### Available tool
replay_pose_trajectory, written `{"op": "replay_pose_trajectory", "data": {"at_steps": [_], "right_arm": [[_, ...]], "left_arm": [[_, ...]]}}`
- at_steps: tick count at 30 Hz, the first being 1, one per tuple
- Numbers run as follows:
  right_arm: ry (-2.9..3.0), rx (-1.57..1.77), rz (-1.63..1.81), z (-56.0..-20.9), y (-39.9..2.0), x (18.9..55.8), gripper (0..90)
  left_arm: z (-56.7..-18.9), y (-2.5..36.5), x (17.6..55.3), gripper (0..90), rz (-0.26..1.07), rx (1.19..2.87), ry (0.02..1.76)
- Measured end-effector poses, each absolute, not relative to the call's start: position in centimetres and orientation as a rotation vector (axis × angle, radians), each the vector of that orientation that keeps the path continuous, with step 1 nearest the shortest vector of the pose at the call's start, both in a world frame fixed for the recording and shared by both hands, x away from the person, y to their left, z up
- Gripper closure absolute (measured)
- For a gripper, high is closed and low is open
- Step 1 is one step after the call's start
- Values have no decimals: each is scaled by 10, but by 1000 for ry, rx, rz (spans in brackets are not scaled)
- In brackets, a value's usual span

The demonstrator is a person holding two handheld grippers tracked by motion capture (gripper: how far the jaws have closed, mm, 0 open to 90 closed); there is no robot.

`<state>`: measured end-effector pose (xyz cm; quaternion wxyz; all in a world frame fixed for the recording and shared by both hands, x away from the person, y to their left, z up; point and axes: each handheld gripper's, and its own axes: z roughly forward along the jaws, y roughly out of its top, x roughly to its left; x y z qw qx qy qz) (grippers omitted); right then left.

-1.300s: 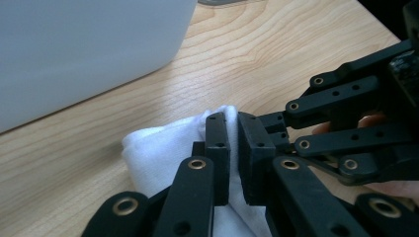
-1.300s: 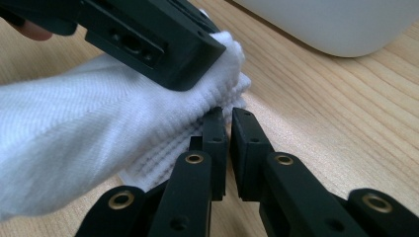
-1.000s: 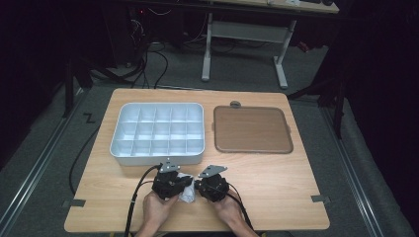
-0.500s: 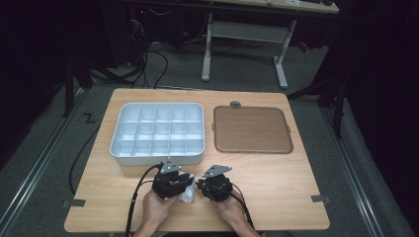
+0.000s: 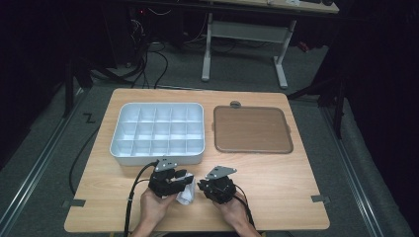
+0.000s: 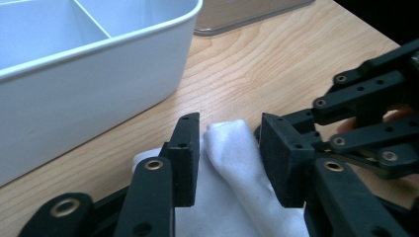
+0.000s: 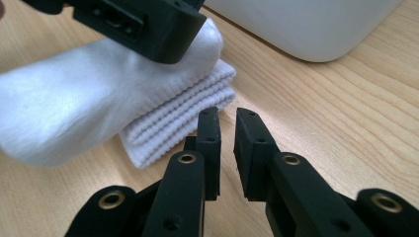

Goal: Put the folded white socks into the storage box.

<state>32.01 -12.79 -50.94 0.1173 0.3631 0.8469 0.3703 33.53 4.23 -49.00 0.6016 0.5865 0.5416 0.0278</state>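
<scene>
Since a second ago the left gripper point(image 6: 230, 148) has been opening its jaws, which then pinched the white sock point(image 6: 237, 168) and now stand apart on either side of it; the hands themselves have hardly shifted. Both forearms come in from the table's near edge, with the left gripper point(image 5: 170, 181) and right gripper point(image 5: 216, 186) low over the wooden table point(image 5: 276, 173) and angled toward each other. The white compartment tray point(image 5: 157, 133) sits just beyond the left gripper, the brown tray point(image 5: 252, 129) beyond the right one. The right gripper point(image 7: 227, 143) has its jaws nearly together, a narrow gap between them with nothing in it, their tips just beside the sock's ribbed cuff point(image 7: 183, 118). The sock lies folded, soft and white, between the left jaws.
</scene>
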Motion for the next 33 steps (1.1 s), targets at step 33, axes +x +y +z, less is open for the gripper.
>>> {"op": "replay_pose_trajectory", "data": {"at_steps": [33], "right_arm": [[2486,840,1171,-469,-89,290,688]], "left_arm": [[-510,59,346,521,161,1423,1384]]}}
